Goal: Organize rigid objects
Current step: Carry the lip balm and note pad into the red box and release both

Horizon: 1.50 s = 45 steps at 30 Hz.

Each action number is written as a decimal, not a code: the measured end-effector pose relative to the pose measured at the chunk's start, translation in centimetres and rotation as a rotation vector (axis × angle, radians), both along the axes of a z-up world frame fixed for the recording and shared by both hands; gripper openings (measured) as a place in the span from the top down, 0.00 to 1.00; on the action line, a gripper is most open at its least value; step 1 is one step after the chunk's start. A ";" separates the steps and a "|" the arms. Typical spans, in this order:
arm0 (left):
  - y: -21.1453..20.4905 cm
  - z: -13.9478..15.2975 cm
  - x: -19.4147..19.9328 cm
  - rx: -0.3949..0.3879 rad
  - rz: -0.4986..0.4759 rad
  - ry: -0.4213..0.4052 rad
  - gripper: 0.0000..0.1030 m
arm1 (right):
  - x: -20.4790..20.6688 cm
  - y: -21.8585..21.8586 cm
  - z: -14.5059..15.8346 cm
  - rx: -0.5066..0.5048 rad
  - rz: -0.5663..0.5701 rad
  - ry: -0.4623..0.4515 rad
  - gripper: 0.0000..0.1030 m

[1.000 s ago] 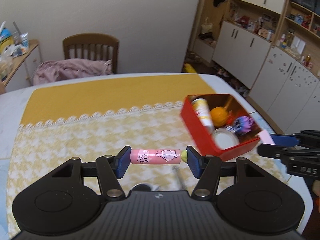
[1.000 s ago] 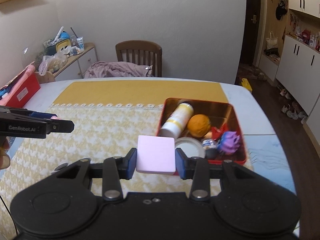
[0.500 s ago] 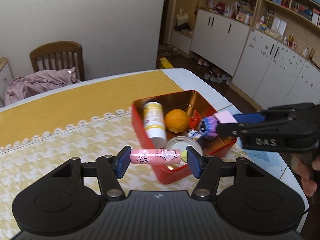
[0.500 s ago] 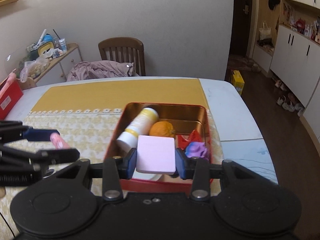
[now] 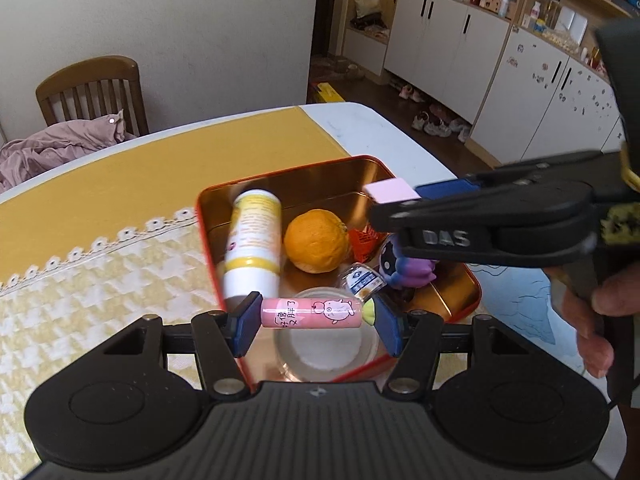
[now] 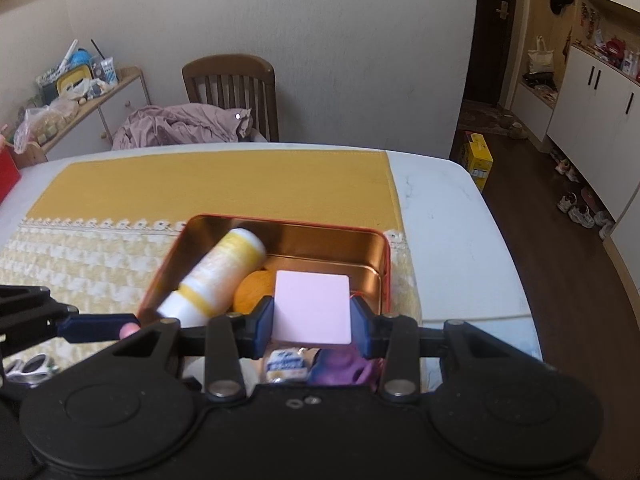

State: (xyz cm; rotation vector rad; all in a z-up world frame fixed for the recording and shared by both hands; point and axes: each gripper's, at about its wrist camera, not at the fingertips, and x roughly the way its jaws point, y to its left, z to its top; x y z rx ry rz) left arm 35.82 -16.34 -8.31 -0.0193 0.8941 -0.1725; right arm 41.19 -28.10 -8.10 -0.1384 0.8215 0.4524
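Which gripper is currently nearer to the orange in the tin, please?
Right. The right gripper, holding a pink block, hangs just over the orange; the left gripper, holding a pink tube, is at the tin's near edge.

red tin (image 5: 208, 248), orange fruit (image 5: 316, 240), pink tube (image 5: 312, 312), houndstooth-yellow cloth (image 5: 100, 280)

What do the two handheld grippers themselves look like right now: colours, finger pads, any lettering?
Both are matte black plastic. The left gripper has blue-padded fingers, two round discs on its body and silver pivot screws. The right gripper matches it, with blue pads too; from the left wrist camera its side reads "DAS" in raised letters. A bare hand grips its handle.
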 end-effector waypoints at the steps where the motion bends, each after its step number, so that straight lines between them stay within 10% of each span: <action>1: -0.3 -0.3 0.4 0.002 0.002 0.004 0.43 | 0.5 0.0 -0.3 -0.005 0.001 0.004 0.62; 45: -2.1 -2.5 4.3 -0.047 0.041 0.057 0.32 | 3.0 -1.2 -0.7 0.004 0.059 0.041 0.52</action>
